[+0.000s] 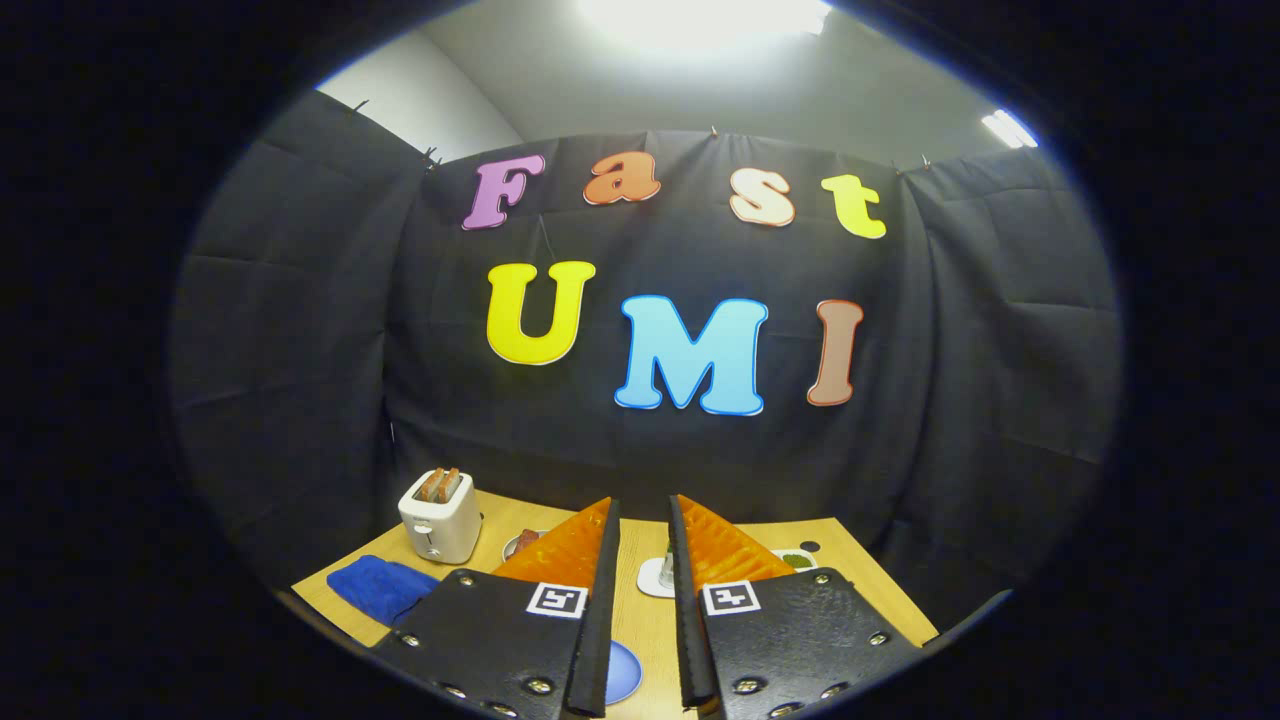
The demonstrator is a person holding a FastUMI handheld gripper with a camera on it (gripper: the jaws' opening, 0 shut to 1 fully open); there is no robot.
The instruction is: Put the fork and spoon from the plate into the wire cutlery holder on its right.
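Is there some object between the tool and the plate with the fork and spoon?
I cannot tell: the plate, fork and spoon are not identifiable here. The tool is open, holding nothing, above the wooden table. A toaster and blue cloth sit off to the side.

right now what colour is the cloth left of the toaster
Blue, a folded cloth beside the white toaster; clearest in the gripper view.

A wooden table (640, 620) bears a white toaster (440, 517) and a blue cloth (381, 588).
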